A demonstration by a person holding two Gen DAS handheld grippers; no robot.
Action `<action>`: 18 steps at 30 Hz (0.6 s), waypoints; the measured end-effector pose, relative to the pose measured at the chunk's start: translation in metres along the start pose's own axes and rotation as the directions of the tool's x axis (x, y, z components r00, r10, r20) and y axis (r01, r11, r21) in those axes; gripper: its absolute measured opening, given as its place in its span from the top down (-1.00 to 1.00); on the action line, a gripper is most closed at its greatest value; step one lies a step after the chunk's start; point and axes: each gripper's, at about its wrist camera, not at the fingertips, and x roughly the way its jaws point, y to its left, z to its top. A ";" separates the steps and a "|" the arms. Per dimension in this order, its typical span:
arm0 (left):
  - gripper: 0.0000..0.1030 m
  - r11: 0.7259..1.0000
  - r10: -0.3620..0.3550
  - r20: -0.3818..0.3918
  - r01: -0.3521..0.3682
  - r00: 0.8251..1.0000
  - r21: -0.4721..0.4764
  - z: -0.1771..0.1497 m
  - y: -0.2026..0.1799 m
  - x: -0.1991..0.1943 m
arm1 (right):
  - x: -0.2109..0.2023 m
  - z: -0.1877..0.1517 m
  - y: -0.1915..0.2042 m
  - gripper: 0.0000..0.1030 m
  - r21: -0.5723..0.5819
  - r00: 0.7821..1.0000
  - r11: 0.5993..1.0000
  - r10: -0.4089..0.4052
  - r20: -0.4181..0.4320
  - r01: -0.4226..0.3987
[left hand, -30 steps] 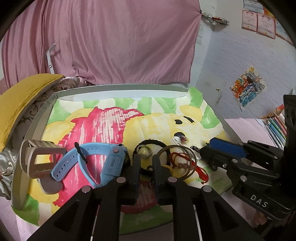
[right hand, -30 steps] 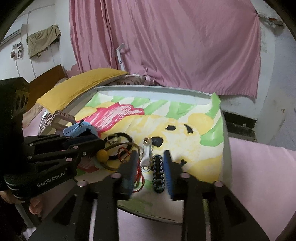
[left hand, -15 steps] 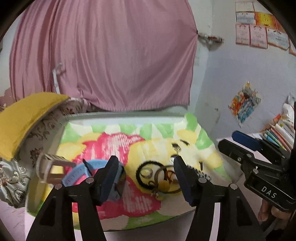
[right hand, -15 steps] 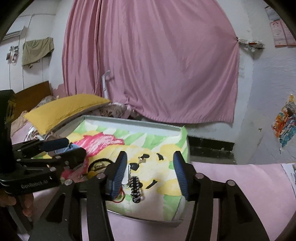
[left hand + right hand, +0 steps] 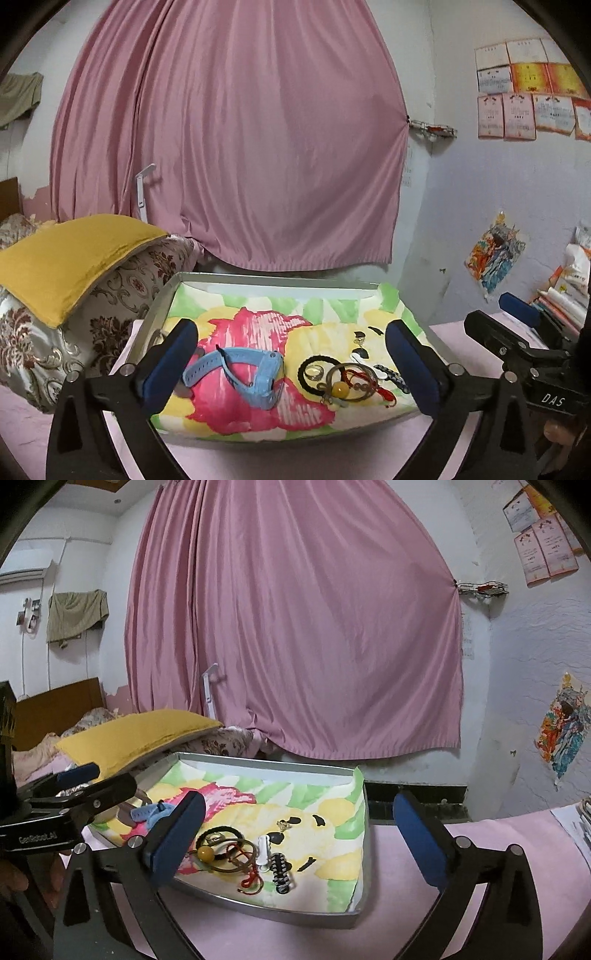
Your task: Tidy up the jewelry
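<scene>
A metal tray [image 5: 258, 280] lined with a bright cartoon cloth holds the jewelry. In the left wrist view a blue watch [image 5: 255, 373] lies at the middle, with a black ring bracelet [image 5: 314, 363], a thin bangle with a yellow bead [image 5: 340, 387], a red cord [image 5: 373, 384] and a black braided bracelet [image 5: 393, 376] to its right. My left gripper [image 5: 291, 369] is open and empty, pulled back above the tray's near edge. My right gripper [image 5: 299, 834] is open and empty, held back from the tray [image 5: 266, 764]; the bead [image 5: 205, 853] and braided bracelet [image 5: 280, 875] show between its fingers.
A yellow pillow [image 5: 62, 254] on patterned cushions lies left of the tray. A pink curtain [image 5: 229, 147] hangs behind. The tray rests on a pink surface [image 5: 461, 886]. Books and pencils [image 5: 561, 299] are stacked at the far right. A beige buckle strap [image 5: 157, 338] lies at the tray's left edge.
Both grippers have opened wide and drawn back and up from the tray. The jewelry now looks smaller and farther away. Nothing is held.
</scene>
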 end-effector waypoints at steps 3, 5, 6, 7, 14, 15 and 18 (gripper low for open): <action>-0.98 1.000 0.010 0.005 -0.010 1.000 -0.012 -0.003 0.005 -0.009 | -0.006 -0.003 0.002 -0.96 0.004 1.000 1.000 -0.001 0.001 0.001; -0.98 1.000 0.023 0.007 -0.023 1.000 -0.007 -0.005 0.007 -0.014 | -0.012 -0.006 0.005 -0.97 0.003 1.000 1.000 -0.001 0.006 0.001; -0.98 1.000 0.028 0.009 -0.028 1.000 -0.004 -0.006 0.008 -0.018 | -0.015 -0.006 0.006 -0.97 0.003 1.000 1.000 0.001 0.009 -0.001; -0.98 1.000 0.031 0.012 -0.031 0.999 -0.001 -0.008 0.009 -0.022 | -0.019 -0.008 0.007 -0.97 0.003 1.000 1.000 0.003 0.013 -0.003; -0.98 0.999 0.045 0.011 -0.045 0.999 -0.008 -0.021 0.016 -0.050 | -0.042 -0.018 0.018 -0.97 -0.020 1.000 0.999 -0.025 -0.014 0.025; -0.98 0.999 0.044 0.008 -0.044 0.999 -0.016 -0.024 0.017 -0.055 | -0.046 -0.020 0.019 -0.97 -0.017 0.999 1.000 -0.024 -0.023 0.023; -0.98 0.998 0.047 0.009 -0.047 0.999 -0.036 -0.031 0.022 -0.067 | -0.058 -0.022 0.023 -0.97 -0.015 0.999 1.000 -0.004 -0.036 0.003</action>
